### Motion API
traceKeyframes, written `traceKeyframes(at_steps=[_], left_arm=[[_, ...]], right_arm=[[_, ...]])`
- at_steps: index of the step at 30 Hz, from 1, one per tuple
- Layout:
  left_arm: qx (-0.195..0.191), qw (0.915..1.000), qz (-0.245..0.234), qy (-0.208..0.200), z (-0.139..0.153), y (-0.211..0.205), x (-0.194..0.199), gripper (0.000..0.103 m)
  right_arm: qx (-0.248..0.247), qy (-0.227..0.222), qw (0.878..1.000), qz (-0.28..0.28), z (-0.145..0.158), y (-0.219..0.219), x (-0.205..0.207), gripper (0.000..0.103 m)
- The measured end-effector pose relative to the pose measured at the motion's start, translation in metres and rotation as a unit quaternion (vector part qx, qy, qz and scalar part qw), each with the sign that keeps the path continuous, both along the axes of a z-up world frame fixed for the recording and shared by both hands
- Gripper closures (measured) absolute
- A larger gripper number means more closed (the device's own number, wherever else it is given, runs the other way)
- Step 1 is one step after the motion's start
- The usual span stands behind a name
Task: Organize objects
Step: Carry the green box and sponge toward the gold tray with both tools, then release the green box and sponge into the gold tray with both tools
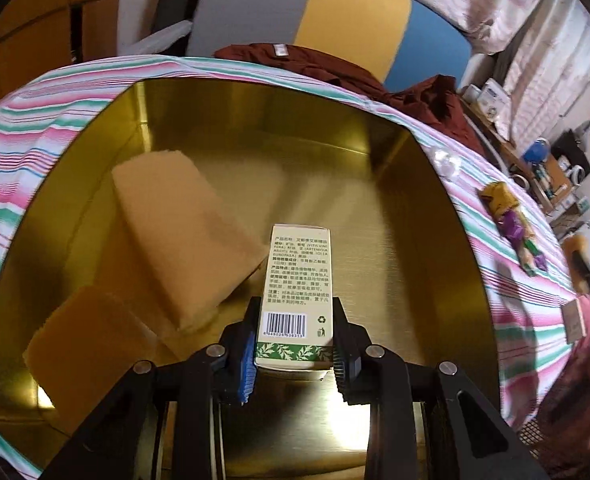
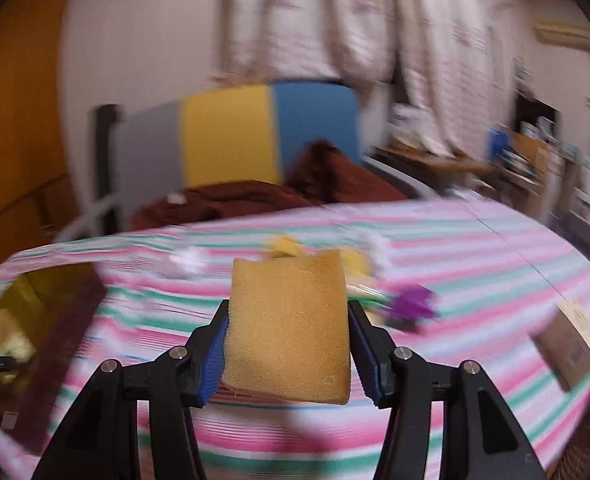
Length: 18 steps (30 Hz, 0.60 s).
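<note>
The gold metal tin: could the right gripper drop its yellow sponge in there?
Probably yes. The right gripper grips the yellow sponge, and the gold metal tin lies open-topped at its left, with only striped cloth between.

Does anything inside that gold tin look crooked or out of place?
Yes: the large pale sponge in the gold tin lies tilted, propped on the yellow sponge rather than flat. The carton is only held above them.

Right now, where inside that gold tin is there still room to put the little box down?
The tin's right half is bare, from the box to the right wall. The left is crowded by two sponges.
</note>
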State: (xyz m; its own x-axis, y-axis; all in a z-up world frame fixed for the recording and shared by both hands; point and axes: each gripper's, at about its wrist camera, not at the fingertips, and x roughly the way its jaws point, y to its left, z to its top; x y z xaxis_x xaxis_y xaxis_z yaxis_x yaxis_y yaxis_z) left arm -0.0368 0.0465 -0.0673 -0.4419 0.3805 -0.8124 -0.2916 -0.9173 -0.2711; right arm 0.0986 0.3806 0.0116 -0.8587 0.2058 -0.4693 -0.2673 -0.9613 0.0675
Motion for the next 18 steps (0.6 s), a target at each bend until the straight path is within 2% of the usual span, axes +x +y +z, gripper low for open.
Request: traceKeyframes(at_steps=[4,7,8,10,13,18], left_arm=[[-0.020,0.9996,0.019,0.003,0.000,-0.014,-0.008,0.072],[-0.006,0.9994,0.033,-0.007,-0.001,-0.027,-0.011,0.069],[0.002,0.9993,0.037,-0.011,-0.001,-0.030,-0.012,0.065],[0.037,0.9982,0.037,-0.028,0.000,-0.035,-0.012,0.044],[0.086,0.9948,0.039,-0.039,0.011,-0.039,-0.009,0.024],[0.122,0.9909,0.055,-0.010,0.041,-0.057,-0.006,0.020]], right_arm=[[-0.012,-0.002,0.992,0.122,0.018,-0.059,-0.020,0.048],[-0.018,-0.022,0.980,0.195,0.020,-0.103,-0.033,0.048],[-0.029,-0.029,0.976,0.214,0.019,-0.115,-0.038,0.048],[-0.052,-0.051,0.967,0.246,0.012,-0.135,-0.049,0.048],[-0.056,-0.097,0.958,0.263,-0.003,-0.159,-0.064,0.048],[-0.073,-0.148,0.947,0.277,-0.027,-0.180,-0.072,0.048]])
